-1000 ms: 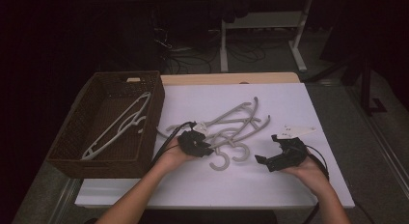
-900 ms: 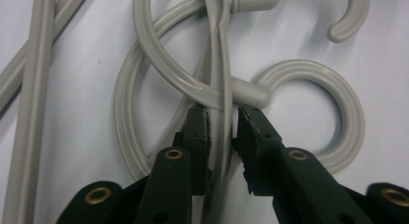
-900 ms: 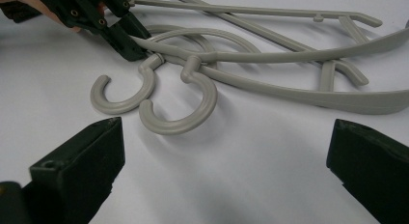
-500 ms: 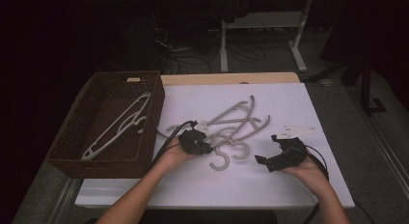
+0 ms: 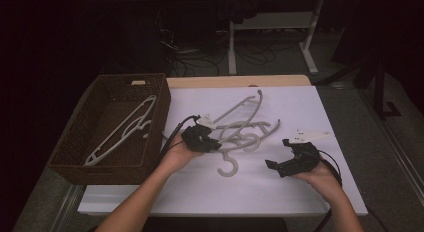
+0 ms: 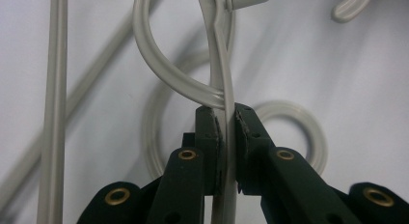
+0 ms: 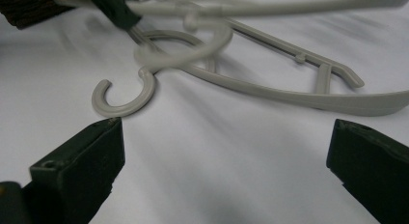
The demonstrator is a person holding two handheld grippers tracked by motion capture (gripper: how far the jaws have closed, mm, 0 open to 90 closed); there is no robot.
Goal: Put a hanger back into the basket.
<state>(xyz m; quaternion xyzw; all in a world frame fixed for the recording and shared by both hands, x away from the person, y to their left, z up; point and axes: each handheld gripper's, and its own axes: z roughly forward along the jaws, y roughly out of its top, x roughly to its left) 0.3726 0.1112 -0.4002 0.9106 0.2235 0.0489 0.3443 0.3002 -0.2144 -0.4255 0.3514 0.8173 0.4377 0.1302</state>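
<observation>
Lifted since before, grey hanger hangs clamped.

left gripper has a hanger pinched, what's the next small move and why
Probably lift it a little higher, then carry it left toward the basket. The left gripper is shut on the grey hanger, whose hook is tangled with the other hangers on the table; one hanger already lies in the basket.

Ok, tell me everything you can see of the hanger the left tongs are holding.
The hanger is pale grey and looks like plastic, with a thin flat bar and a round curved hook. The left tongs are shut on its thin bar just below the hook's loop, both pads pressing it. In the high view it lies among other grey hangers on the white table, right of the wicker basket.
</observation>
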